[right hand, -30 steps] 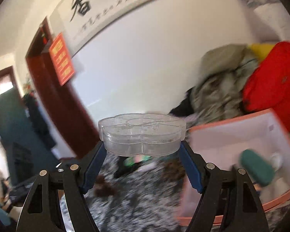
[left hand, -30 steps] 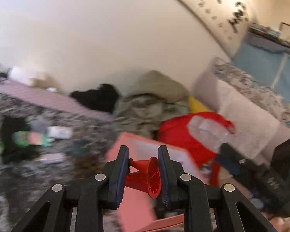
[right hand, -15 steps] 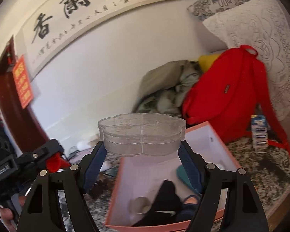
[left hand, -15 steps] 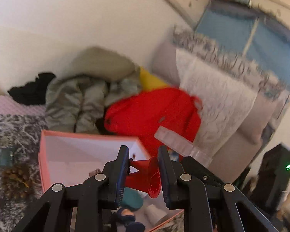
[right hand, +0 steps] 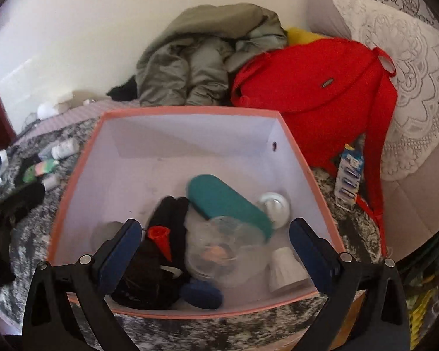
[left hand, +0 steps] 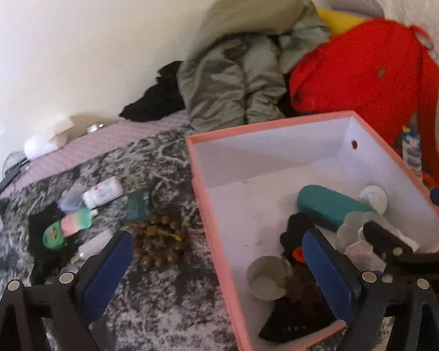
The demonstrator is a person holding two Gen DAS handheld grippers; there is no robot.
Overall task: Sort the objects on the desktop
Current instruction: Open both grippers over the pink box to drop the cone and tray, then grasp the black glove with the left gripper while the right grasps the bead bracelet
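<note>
Both claws just sprung apart, empty: left claw point(left hand: 216, 266), right claw point(right hand: 215, 253). Clear dish point(right hand: 224, 251) lands atop clutter in pink box point(right hand: 178, 112); risk: tips, slides.

Both views are bright with soft daylight that seems to fall from the right, washing the white wall point(left hand: 87, 35) pale and lighting the inside of the pink box point(right hand: 187, 143), where one wall casts a slanting shadow. Fisheye bending curves the edges; the right view has dark rounded corners. The clear dish point(right hand: 222, 248) and small items in both views are smeared by motion blur.
</note>
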